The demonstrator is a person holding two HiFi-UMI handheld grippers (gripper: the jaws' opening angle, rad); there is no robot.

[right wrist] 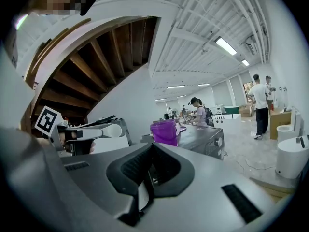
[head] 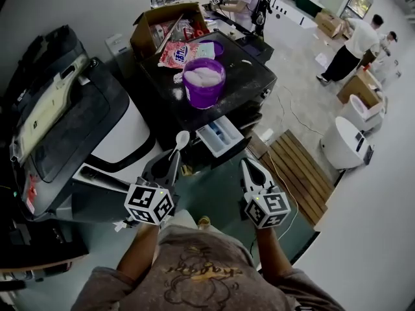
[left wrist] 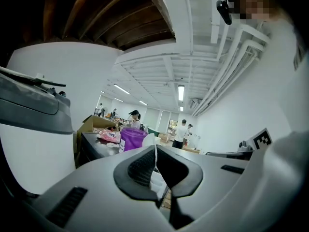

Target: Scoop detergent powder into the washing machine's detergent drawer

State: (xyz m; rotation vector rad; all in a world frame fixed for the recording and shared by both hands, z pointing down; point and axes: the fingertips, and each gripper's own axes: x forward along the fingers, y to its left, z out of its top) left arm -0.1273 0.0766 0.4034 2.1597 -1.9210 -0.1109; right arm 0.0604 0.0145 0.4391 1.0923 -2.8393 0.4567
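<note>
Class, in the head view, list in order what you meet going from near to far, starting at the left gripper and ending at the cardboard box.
left gripper → spoon → purple tub → detergent bag → cardboard box

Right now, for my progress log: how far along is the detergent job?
Done: the drawer is pulled open and the tub of powder stands uncovered. In hand: the left gripper is shut on the spoon, beside the drawer. Left: no powder visible in the drawer, so scooping likely remains. The right gripper is shut, empty.
</note>
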